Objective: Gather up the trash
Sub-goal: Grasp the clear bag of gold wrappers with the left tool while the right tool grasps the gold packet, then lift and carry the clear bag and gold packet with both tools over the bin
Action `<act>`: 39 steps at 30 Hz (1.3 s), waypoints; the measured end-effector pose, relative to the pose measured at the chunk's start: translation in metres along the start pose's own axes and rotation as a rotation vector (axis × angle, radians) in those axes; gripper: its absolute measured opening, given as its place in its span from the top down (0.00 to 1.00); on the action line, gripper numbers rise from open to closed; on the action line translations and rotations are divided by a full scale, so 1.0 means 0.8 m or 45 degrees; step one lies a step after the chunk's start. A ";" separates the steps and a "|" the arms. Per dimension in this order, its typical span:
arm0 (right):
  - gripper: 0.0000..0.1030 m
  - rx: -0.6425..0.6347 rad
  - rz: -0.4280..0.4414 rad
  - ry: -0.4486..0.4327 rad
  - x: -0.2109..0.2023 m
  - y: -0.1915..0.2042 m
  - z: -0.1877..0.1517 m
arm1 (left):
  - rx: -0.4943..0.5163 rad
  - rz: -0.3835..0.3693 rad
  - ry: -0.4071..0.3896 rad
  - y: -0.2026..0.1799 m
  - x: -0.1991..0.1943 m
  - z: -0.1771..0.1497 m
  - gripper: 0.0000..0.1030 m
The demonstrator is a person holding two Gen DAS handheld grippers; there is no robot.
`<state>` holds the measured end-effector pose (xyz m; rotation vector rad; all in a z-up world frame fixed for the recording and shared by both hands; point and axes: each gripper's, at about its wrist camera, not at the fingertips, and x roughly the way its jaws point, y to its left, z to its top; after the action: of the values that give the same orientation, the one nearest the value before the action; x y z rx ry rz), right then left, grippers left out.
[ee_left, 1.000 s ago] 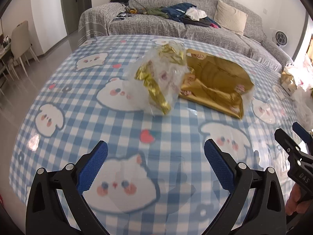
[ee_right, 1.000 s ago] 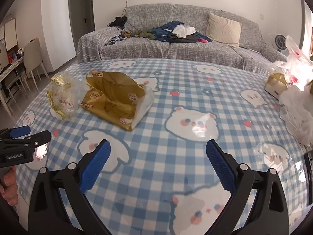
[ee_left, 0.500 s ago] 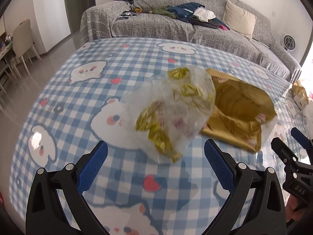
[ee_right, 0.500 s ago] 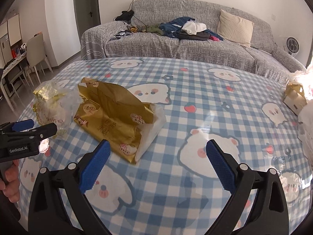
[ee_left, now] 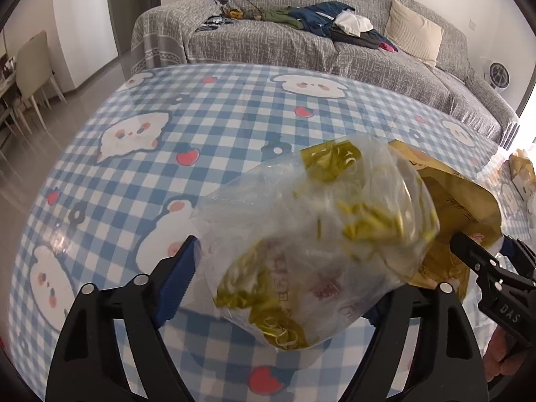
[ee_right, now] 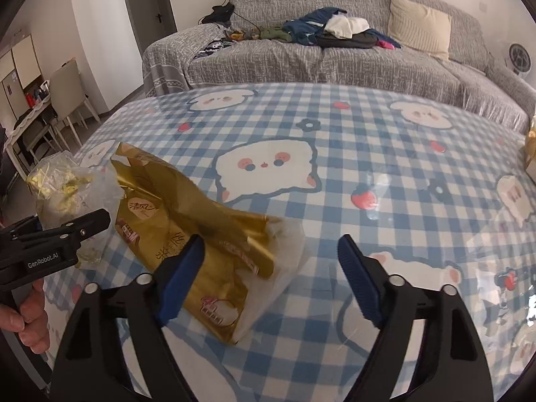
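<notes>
A clear plastic bag stuffed with gold wrappers lies on the checked tablecloth. It sits between the fingers of my left gripper, whose jaws are closing. The left pad touches the bag's edge, and the bag hides the right pad. Beside the bag lies a crumpled gold packet. Its near end, with clear film, sits between the closing jaws of my right gripper, which do not press on it. Each wrist view shows the other gripper at its edge.
A grey sofa heaped with clothes stands beyond the table's far edge. Chairs and a side table are at the left. A small gold box and more plastic lie at the table's right edge. A hand holds the left gripper's handle.
Both grippers have moved forward over the table onto the trash. Their jaws have narrowed. The clear bag now sits between the left fingers, and the gold packet's end between the right ones.
</notes>
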<state>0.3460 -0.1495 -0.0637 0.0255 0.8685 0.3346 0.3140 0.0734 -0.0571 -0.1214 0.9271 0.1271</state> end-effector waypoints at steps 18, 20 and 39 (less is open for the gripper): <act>0.72 -0.015 -0.054 -0.006 0.009 0.005 0.006 | 0.024 -0.005 -0.008 -0.002 0.000 0.000 0.69; 0.72 -0.017 -0.062 -0.009 0.007 0.004 0.006 | 0.029 -0.002 -0.008 -0.004 -0.002 0.000 0.70; 0.73 0.040 -0.108 -0.056 -0.049 -0.016 -0.016 | 0.029 -0.019 -0.037 -0.018 -0.044 -0.019 0.71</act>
<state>0.3165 -0.1745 -0.0453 0.0251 0.8291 0.2399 0.2833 0.0545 -0.0369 -0.1055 0.8984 0.1043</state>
